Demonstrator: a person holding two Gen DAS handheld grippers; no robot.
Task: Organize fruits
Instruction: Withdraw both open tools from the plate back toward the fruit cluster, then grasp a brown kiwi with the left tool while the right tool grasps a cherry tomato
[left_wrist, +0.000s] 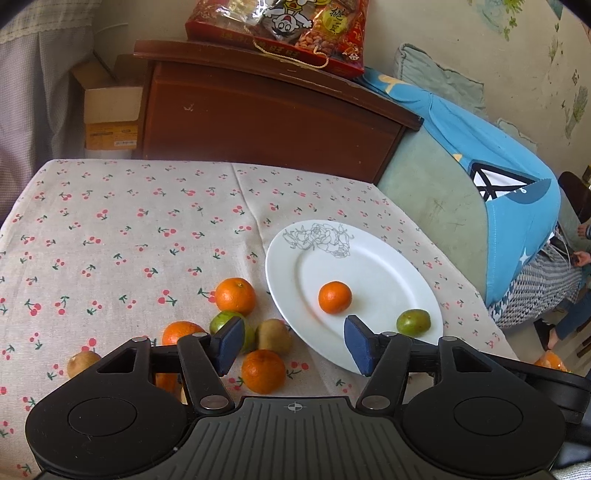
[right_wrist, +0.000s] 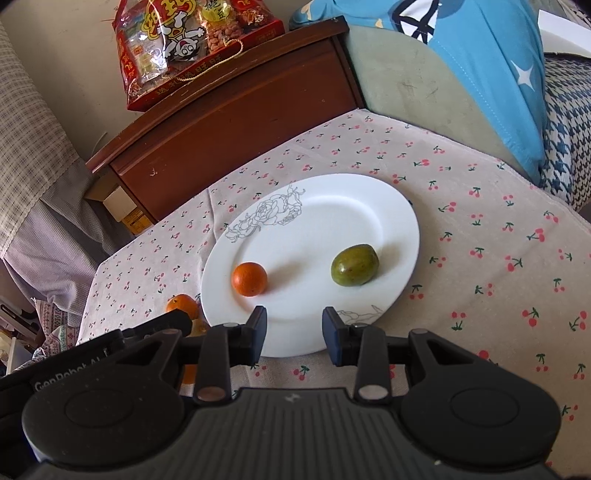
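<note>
**Two fruits on the plate, the rest waiting on the cloth**

I am looking over my left gripper (left_wrist: 293, 341), whose jaws are standing spread with nothing pinched between them. Far left on the cherry-print tablecloth (left_wrist: 129, 229) a brown kiwi (left_wrist: 83, 362) is lying alone near the gripper's body. Moving right, a loose cluster is sitting just left of the plate: one orange (left_wrist: 181, 332) partly hidden by the left finger, another orange (left_wrist: 235, 296) farther back, a green fruit (left_wrist: 231, 325) behind the left pad, a second kiwi (left_wrist: 274, 336), and a near orange (left_wrist: 263, 371) close below it. Right of them the white plate (left_wrist: 388, 269) is holding a small orange (left_wrist: 335, 297) and, nearer its right rim, a green fruit (left_wrist: 413, 322), the two well apart. My right gripper (right_wrist: 294, 334) is hovering over the plate's near edge, its jaws parted narrowly and gripping nothing.
</note>
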